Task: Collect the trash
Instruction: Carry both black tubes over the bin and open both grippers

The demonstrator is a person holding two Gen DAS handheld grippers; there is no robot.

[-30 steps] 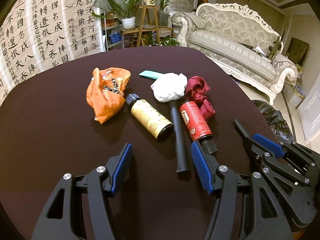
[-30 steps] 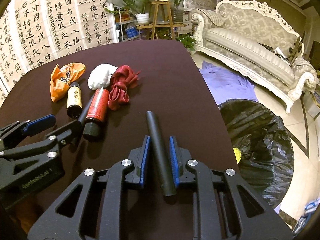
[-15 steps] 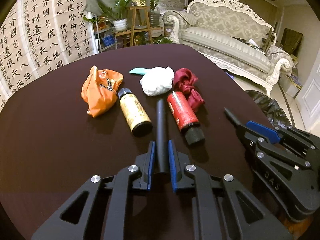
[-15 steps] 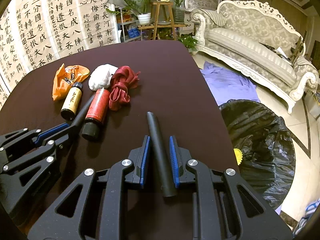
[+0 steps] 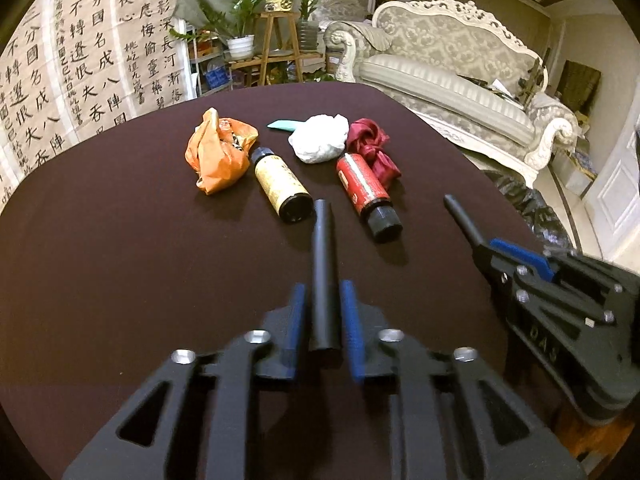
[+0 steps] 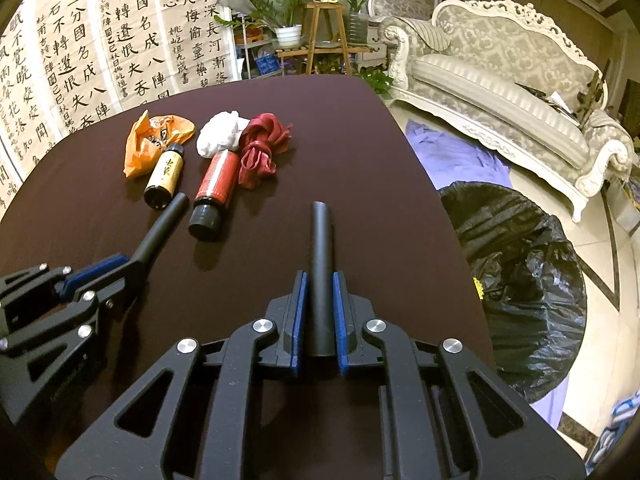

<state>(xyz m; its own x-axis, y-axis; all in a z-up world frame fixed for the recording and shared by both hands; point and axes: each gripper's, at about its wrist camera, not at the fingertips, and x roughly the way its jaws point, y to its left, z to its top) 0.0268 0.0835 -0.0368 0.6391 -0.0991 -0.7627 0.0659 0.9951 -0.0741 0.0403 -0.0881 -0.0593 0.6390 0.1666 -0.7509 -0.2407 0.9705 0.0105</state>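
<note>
Our right gripper (image 6: 320, 312) clamps one black tube (image 6: 321, 248) near the table's (image 6: 360, 140) right edge. Our left gripper's (image 5: 322, 316) jaws, just opening, seemingly stand loose around another tube (image 5: 323, 248), which may drop.

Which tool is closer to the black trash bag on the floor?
Right. The right tool is over the table's side next to the bag. The left tool, jaws just opening around a tube, is farther across the table.
</note>
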